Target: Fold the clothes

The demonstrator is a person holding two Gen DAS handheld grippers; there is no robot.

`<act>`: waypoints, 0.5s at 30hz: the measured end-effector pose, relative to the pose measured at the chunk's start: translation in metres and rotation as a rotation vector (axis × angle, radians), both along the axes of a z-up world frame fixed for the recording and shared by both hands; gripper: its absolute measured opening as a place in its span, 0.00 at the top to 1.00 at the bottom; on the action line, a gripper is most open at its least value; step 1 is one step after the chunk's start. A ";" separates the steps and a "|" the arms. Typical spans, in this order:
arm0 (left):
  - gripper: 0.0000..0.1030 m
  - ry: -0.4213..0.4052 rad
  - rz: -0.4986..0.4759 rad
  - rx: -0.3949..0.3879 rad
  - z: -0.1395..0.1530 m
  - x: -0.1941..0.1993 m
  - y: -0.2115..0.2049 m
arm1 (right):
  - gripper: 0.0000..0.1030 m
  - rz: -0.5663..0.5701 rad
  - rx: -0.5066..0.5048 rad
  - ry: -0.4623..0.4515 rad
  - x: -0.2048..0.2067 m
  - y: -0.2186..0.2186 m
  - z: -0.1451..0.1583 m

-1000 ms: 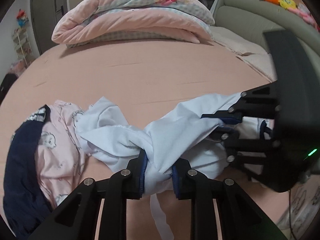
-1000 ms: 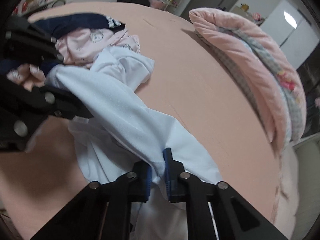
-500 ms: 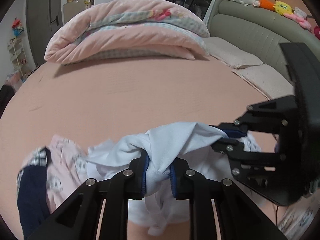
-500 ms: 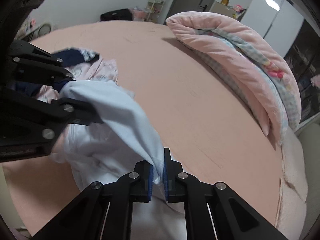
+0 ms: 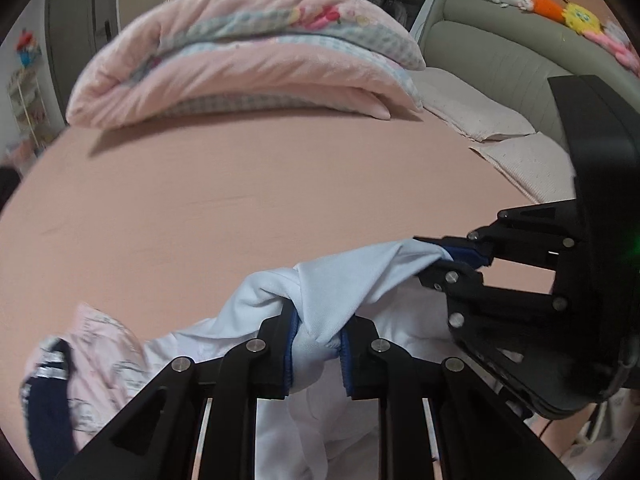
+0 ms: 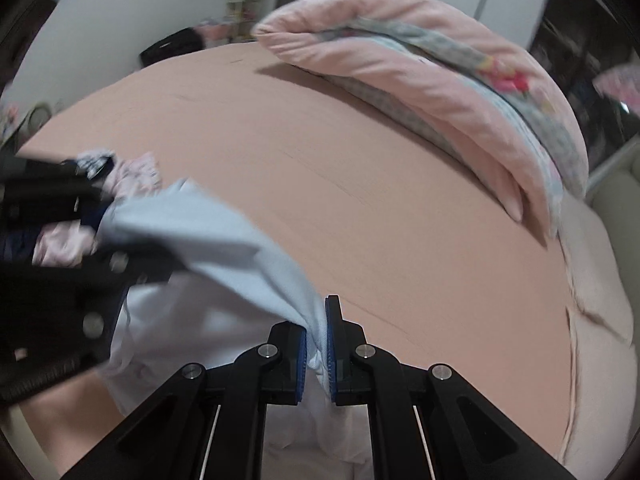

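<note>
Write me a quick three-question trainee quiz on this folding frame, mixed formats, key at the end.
1. True or false: both grippers are clamped on the same white garment.
2. Multiple choice: where does the folded pink quilt lie? A) at the far side of the bed, beyond the clothes; B) between the left gripper's jaws; C) on the floor.
3. Short answer: in the left wrist view, what lies at the lower left, beside the white garment?

Key
1. True: the left gripper pinches a bunched fold, and the right gripper pinches another part of the same cloth.
2. A.
3. A pink printed garment with a navy piece against it.
</note>
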State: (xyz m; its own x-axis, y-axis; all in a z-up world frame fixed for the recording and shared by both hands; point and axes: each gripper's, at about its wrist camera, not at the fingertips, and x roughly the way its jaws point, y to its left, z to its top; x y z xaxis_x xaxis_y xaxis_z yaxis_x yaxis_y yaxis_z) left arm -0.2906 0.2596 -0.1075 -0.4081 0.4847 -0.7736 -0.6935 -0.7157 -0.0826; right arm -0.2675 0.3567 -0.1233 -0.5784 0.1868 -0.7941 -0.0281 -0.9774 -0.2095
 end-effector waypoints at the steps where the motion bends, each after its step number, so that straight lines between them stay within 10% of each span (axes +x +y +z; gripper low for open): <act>1: 0.85 -0.016 0.002 0.003 -0.003 -0.002 0.003 | 0.95 -0.013 0.010 -0.009 -0.002 0.004 -0.003; 12: 0.79 -0.076 0.072 0.056 -0.002 -0.011 0.015 | 0.95 -0.070 0.168 -0.015 -0.011 0.019 -0.011; 15: 0.45 -0.094 0.140 0.075 -0.001 -0.014 0.004 | 0.96 -0.098 0.236 -0.005 -0.012 0.021 -0.009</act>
State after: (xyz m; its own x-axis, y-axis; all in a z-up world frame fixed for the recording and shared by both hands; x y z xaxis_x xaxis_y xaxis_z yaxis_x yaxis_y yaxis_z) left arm -0.3047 0.2631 -0.1087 -0.4035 0.4860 -0.7753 -0.5745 -0.7940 -0.1988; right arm -0.2799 0.3775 -0.1321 -0.5443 0.4220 -0.7250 -0.1184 -0.8942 -0.4317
